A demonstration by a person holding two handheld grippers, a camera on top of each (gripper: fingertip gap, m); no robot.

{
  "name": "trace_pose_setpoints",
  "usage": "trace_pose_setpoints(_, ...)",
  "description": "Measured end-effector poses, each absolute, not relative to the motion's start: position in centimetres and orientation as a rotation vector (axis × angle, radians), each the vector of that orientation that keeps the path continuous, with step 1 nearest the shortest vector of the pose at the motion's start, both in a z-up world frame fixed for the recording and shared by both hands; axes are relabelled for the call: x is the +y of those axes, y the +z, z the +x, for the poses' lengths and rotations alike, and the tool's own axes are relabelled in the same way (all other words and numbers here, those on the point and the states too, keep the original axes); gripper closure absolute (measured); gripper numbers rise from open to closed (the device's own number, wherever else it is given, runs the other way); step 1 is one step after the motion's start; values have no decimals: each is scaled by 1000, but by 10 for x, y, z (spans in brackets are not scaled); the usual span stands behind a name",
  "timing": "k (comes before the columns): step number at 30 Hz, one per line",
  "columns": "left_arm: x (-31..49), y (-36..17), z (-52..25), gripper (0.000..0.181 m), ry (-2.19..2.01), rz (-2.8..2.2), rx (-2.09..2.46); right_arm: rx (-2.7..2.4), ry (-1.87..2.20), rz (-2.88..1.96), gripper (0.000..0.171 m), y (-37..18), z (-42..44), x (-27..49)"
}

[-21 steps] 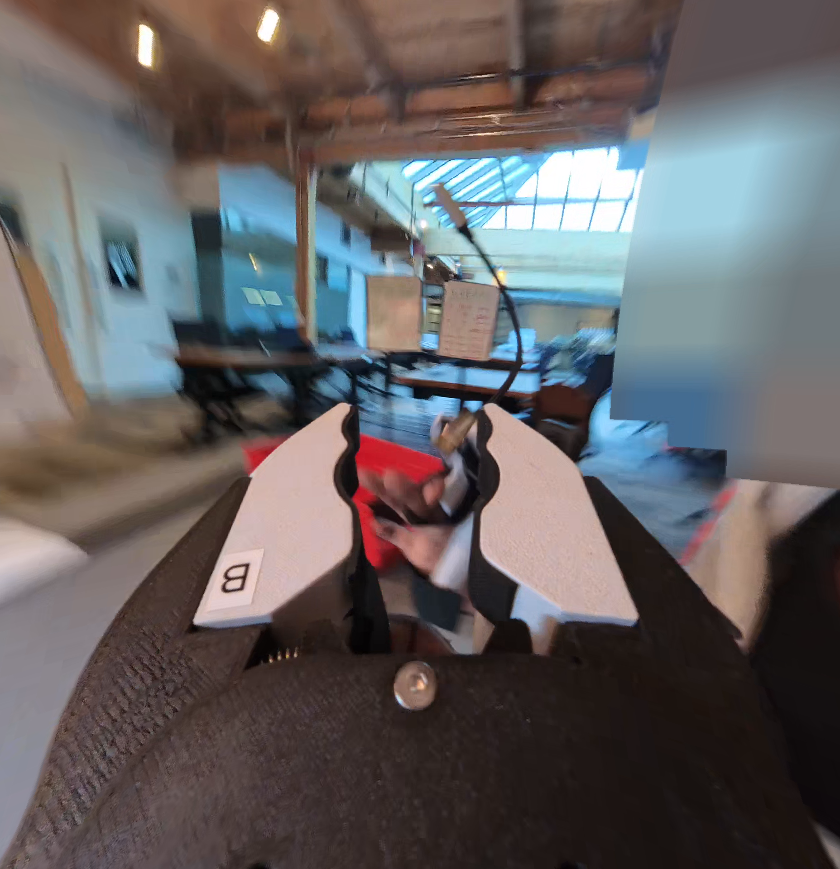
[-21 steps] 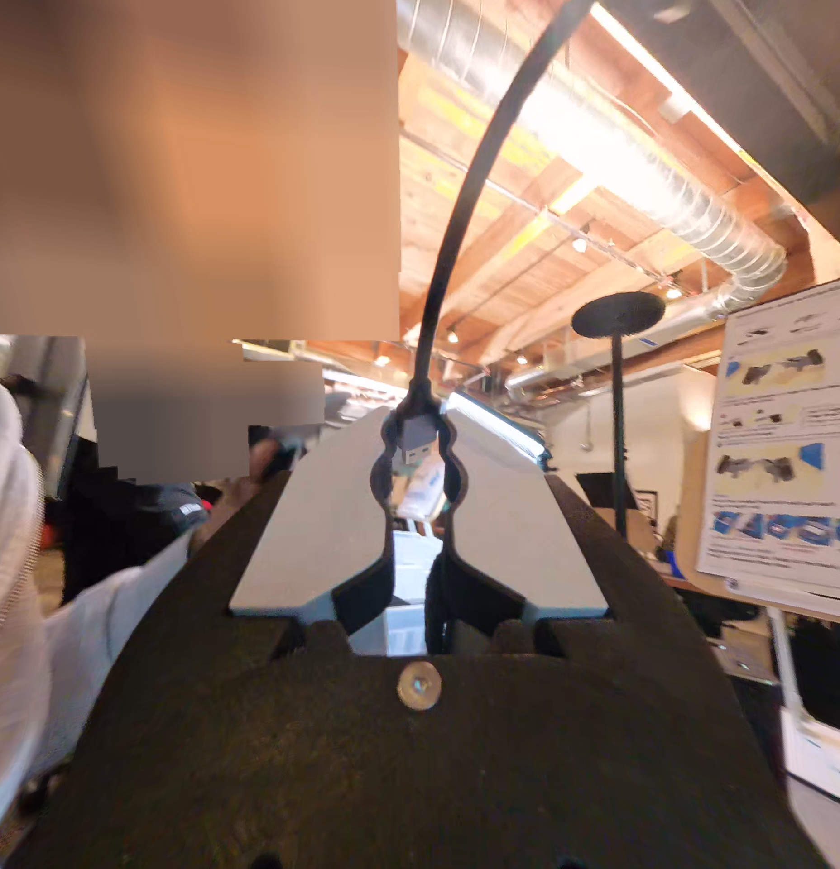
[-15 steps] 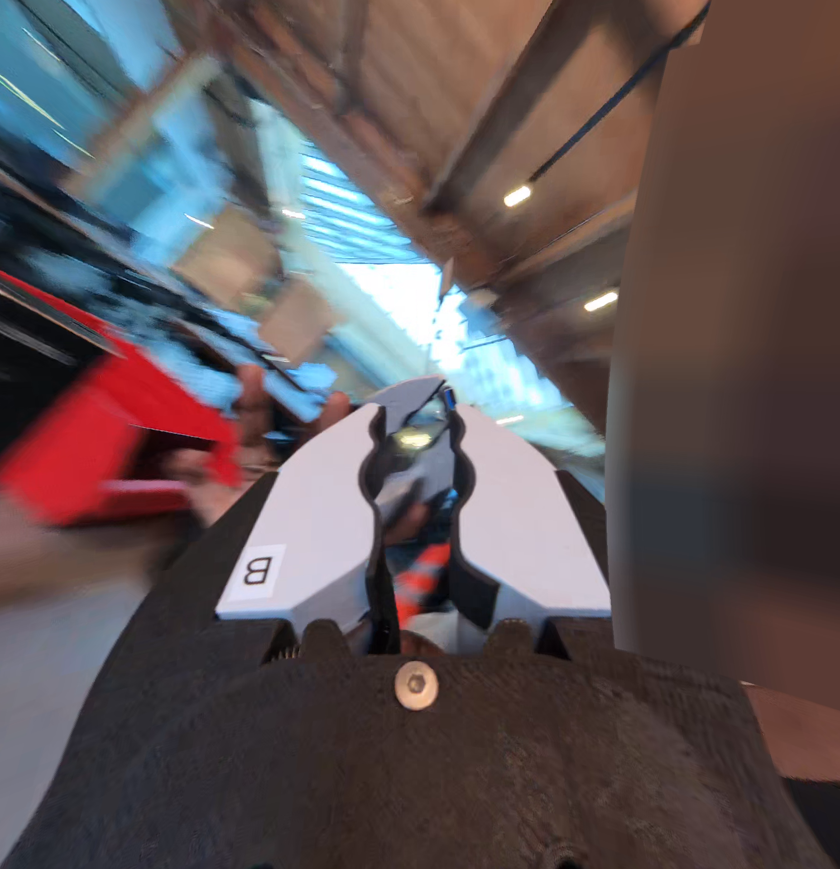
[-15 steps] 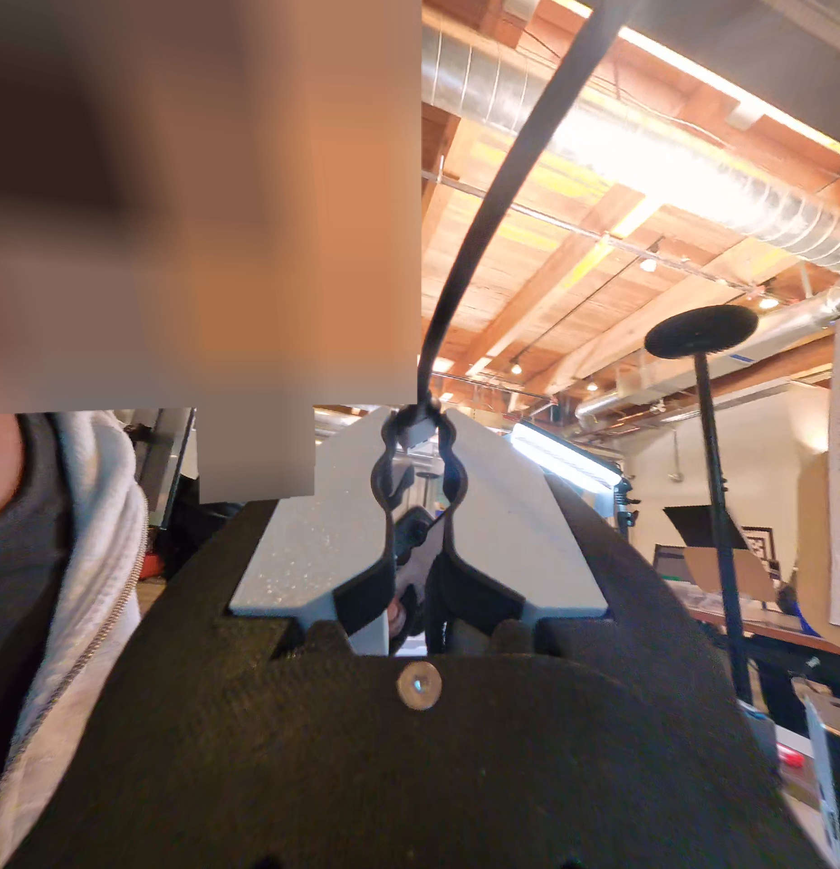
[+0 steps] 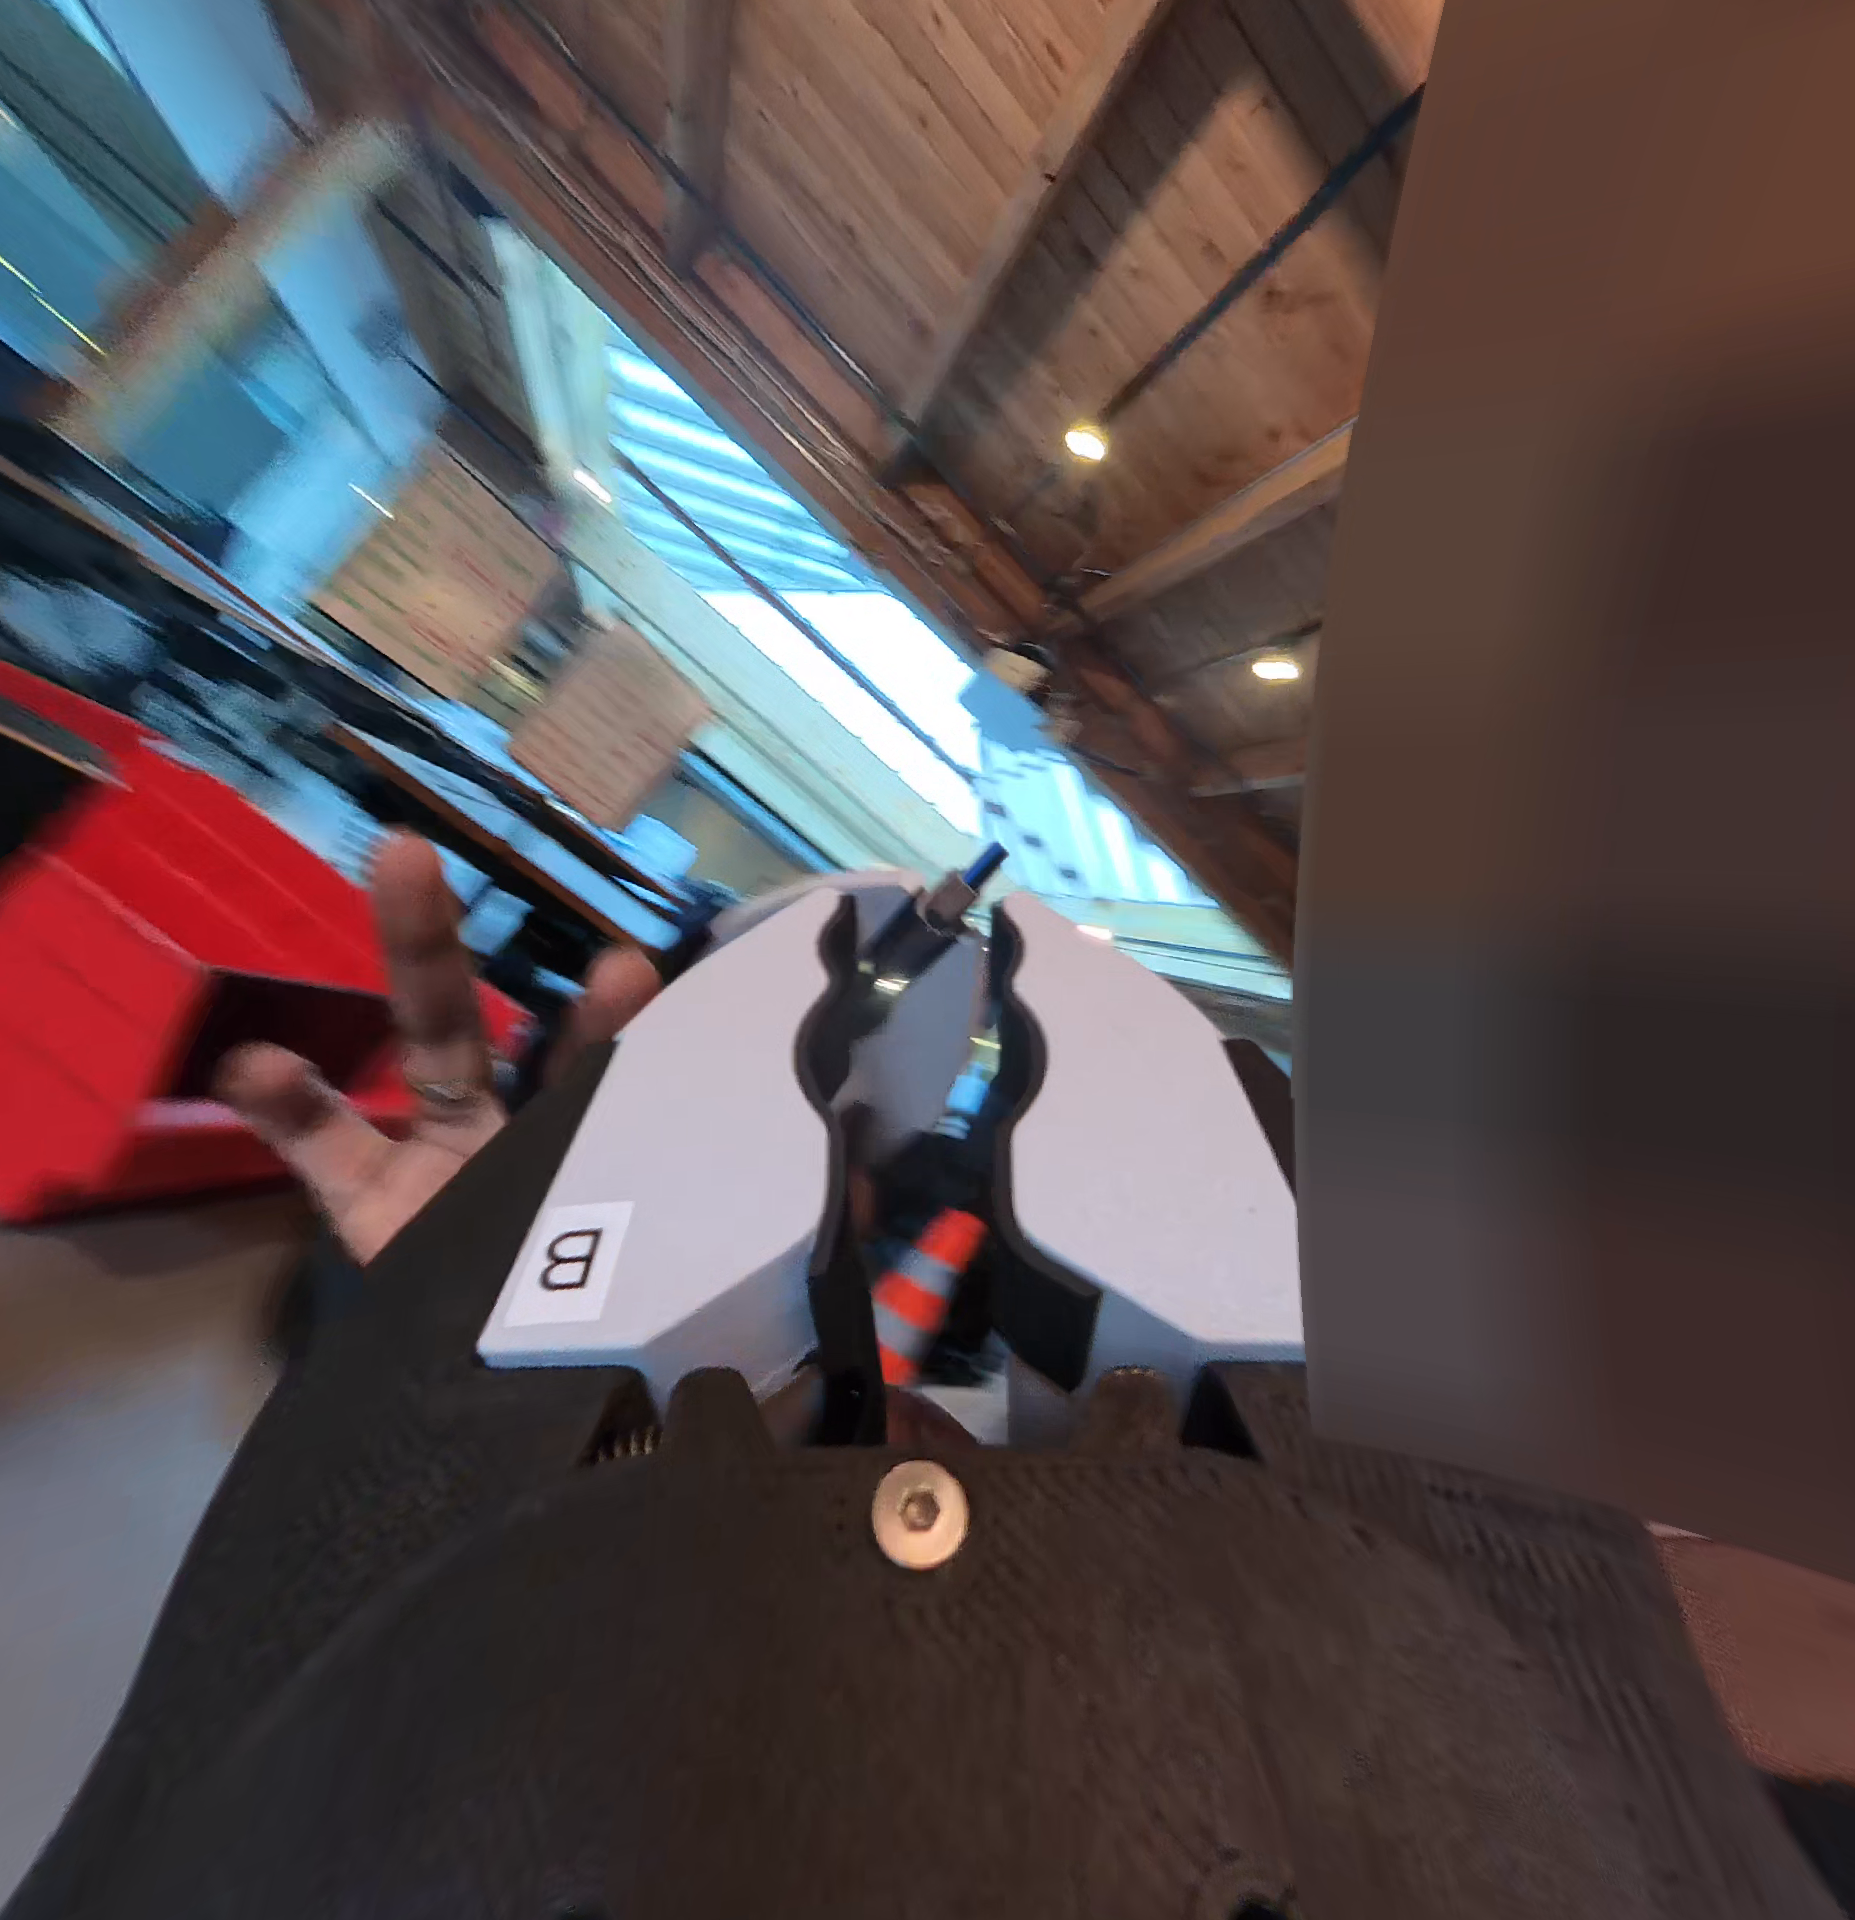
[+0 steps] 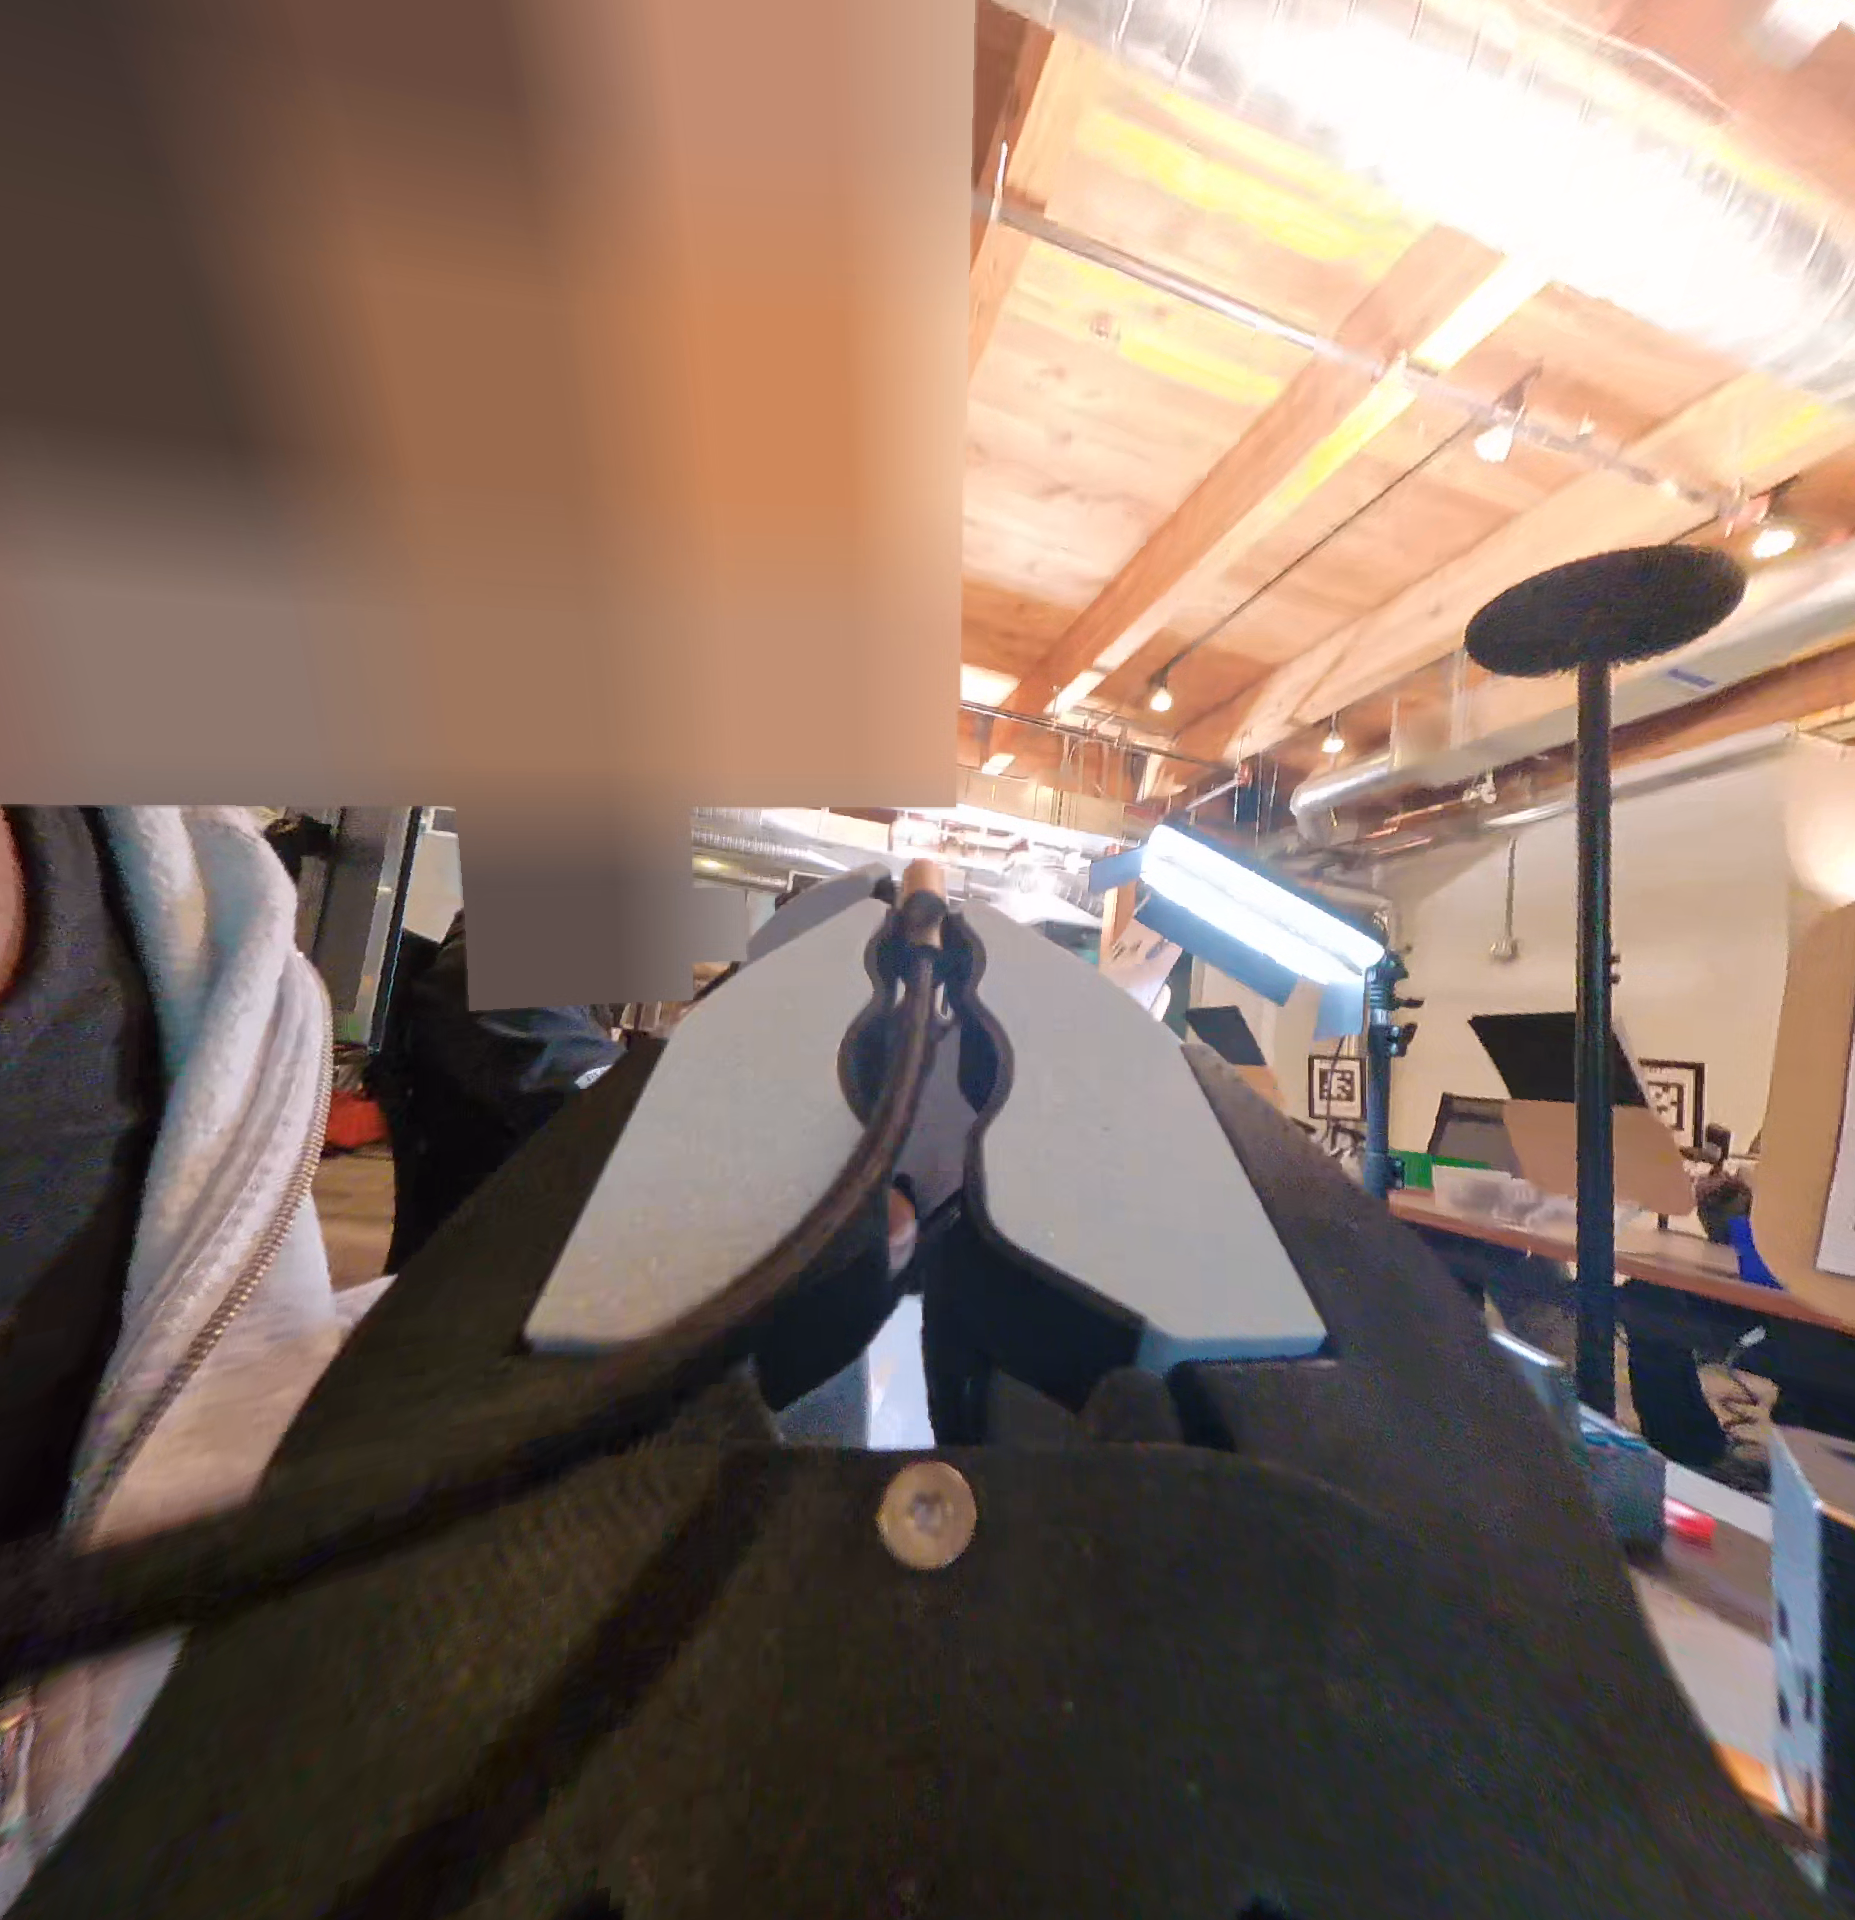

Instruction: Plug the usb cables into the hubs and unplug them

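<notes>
My left gripper (image 5: 928,920) points up toward the wooden ceiling, its jaws nearly together. Between them sits a grey piece (image 5: 902,1039) that ends in a metal USB plug with a blue tip (image 5: 959,888), which sticks out past the fingertips. My right gripper (image 6: 918,920) is shut on a black USB cable (image 6: 871,1153) just behind its connector. A copper-coloured end (image 6: 918,878) pokes out beyond the tips. The cable bends back over the left finger toward the lower left. No hub is clearly visible.
A bare hand (image 5: 414,1049) is spread open left of my left gripper, in front of a red box (image 5: 123,966). An orange cone (image 5: 923,1288) shows between the fingers. A black stand with a round top (image 6: 1598,935), a light panel (image 6: 1255,904) and a person's grey jacket (image 6: 206,1143) are nearby.
My left gripper went from open to closed on the blue-tipped plug and swung up toward the ceiling. The cable in my right gripper, which stood upward, now bends back down over the finger.
</notes>
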State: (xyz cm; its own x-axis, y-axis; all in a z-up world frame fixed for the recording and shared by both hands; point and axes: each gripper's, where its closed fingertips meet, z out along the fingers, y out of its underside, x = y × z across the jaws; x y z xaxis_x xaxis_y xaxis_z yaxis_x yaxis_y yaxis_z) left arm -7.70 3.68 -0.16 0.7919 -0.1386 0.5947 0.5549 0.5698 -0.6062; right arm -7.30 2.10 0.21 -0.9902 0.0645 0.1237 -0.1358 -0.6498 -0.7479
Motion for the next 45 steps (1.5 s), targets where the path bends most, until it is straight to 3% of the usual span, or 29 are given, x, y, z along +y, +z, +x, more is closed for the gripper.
trace_pose_setpoints(1, 34, -3, -82, 155, -339, -880, -538, -1263, 2759, 112, 163, 2, -74, 20)
trace_pose_setpoints(5, 28, -3, -82, 162, 15, -961, -450, -1323, 2810, 65, 163, -2, -75, 17)
trace_pose_setpoints(12, 19, 5, -73, 176, 6, -902, -350, -1310, 2900, 43, 161, -3, -72, 10)
trace_pose_setpoints(15, -6, 31, -56, 176, 108, -879, -240, -1295, 2806, 45, 144, -6, -71, 14)
trace_pose_setpoints(22, -74, 55, -37, 177, 556, -1129, -194, -1444, 2201, 45, 132, -43, -100, 50)
trace_pose_setpoints(26, -102, 44, -48, 176, 959, -1348, -248, -1407, 2010, -58, 134, -35, -132, 94)
trace_pose_setpoints(29, -96, 32, -61, 176, 1221, -1489, -226, -1338, 2041, -118, 145, -14, -130, 110)
trace_pose_setpoints(35, -65, -7, -99, 177, 1701, -1716, -80, -1613, 2183, -153, 149, -12, -85, 34)
trace_pose_setpoints(45, -25, -56, -120, 177, 1869, -1762, 134, -2062, 2075, -455, 137, -52, -100, -26)
